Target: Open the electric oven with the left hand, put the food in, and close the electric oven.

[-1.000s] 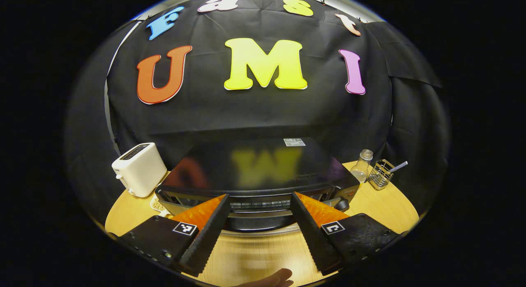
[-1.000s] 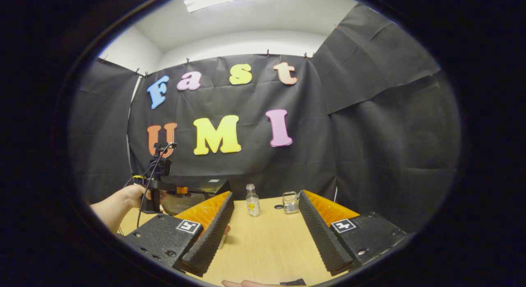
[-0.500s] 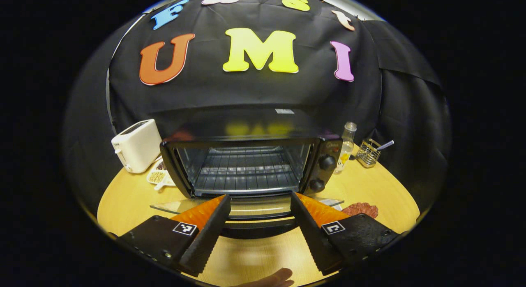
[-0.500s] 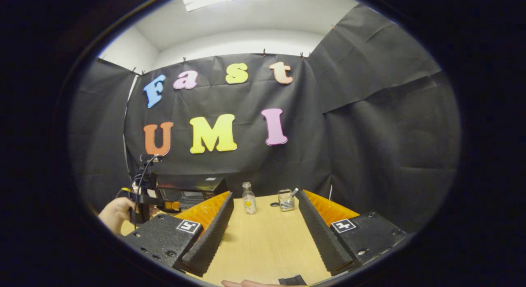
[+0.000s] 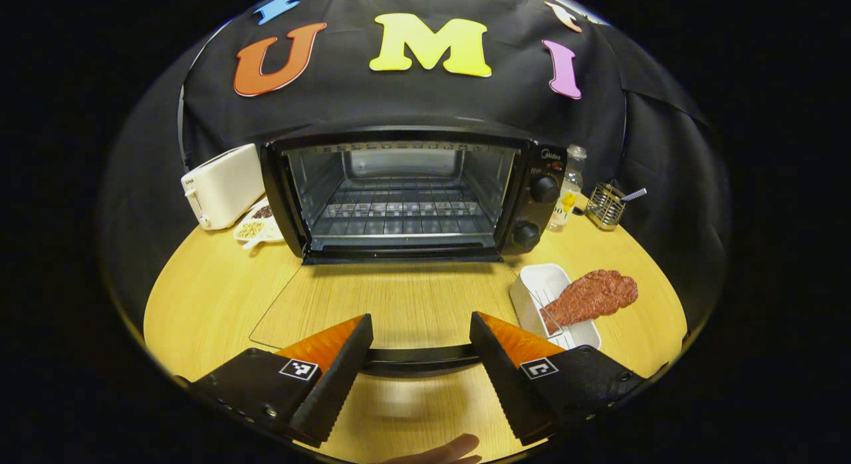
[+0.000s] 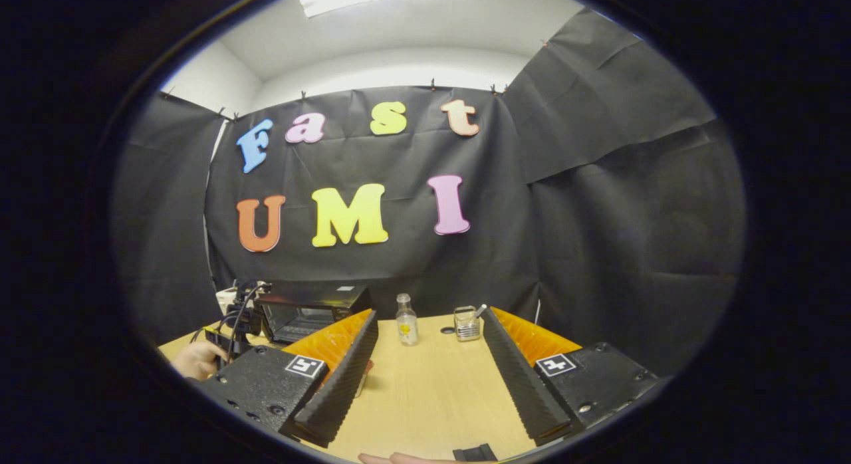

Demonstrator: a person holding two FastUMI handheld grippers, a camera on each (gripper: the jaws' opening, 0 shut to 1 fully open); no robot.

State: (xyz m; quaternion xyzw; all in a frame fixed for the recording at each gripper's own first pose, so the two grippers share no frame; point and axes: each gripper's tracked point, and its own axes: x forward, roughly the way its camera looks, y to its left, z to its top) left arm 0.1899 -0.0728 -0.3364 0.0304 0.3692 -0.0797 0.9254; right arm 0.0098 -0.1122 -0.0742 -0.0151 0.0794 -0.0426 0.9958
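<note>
Left tool (image 5: 420,357) spread, straddling the oven door handle (image 5: 420,362); meat (image 5: 588,296) looking soft, floppy—pinching mid-slab advisable.

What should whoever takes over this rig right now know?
Left hand-held gripper: open, fingers either side of the door handle, not clamping it.
Right hand-held gripper: open, empty, over the table.
Oven: glass door folded fully down, rack bare.
Meat: lying across the white tray, right of the door.
Done: opening. Left: load meat, close door.
</note>
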